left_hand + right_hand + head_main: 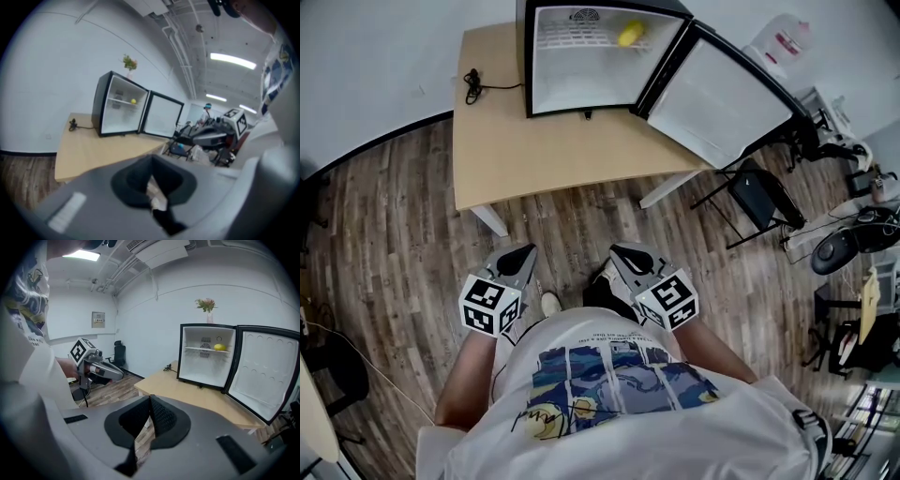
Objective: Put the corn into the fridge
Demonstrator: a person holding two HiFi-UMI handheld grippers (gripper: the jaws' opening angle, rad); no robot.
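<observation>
The yellow corn [630, 34] lies on the upper shelf inside the black mini fridge [528, 58], whose door [712, 98] stands wide open to the right. From the grippers, the corn [133, 101] [220, 347] shows small and far off. Both grippers hang close to the person's body, well back from the wooden table [544, 150], over the floor. My left gripper [525, 253] [151, 161] is shut with nothing in it. My right gripper [622, 249] [150, 399] has its jaws together and holds nothing.
A black cable [472, 84] lies on the table's left rear corner. A vase of flowers [207, 308] stands on the fridge. A black folding chair [759, 197] and cluttered desks [853, 234] stand to the right, beyond the door.
</observation>
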